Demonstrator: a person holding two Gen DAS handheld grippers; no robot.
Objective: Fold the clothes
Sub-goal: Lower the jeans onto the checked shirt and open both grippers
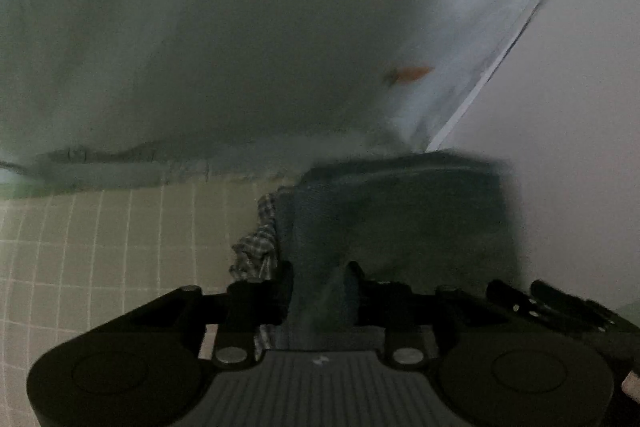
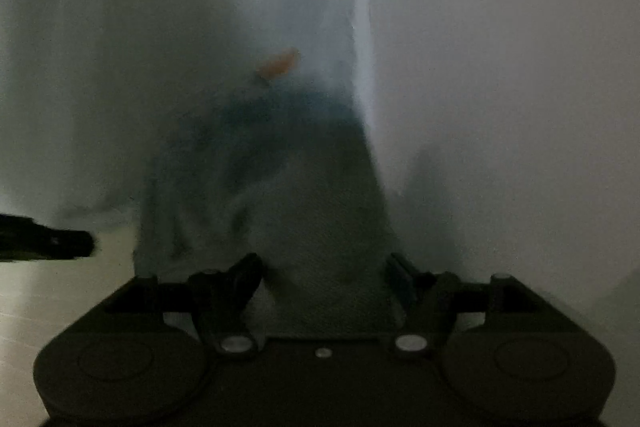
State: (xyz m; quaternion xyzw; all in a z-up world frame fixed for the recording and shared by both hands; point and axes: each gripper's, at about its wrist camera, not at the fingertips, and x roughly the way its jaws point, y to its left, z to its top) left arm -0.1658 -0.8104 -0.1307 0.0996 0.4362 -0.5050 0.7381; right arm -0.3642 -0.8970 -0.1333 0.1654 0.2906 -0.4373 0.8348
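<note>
Our left gripper (image 1: 320, 287) pinches the dark jeans (image 1: 400, 219) at the bottom middle. Our right gripper (image 2: 324, 267) is spread wide, with the jeans (image 2: 304, 211) between its fingers.

Ahead of your left gripper hangs a pale blue curtain (image 1: 240, 27) with a small orange mark (image 1: 412, 71) on it, and a bare white wall (image 1: 568, 107) stands to its right. Below and to the left lies a pale green sheet with a white grid (image 1: 100, 247).
</note>
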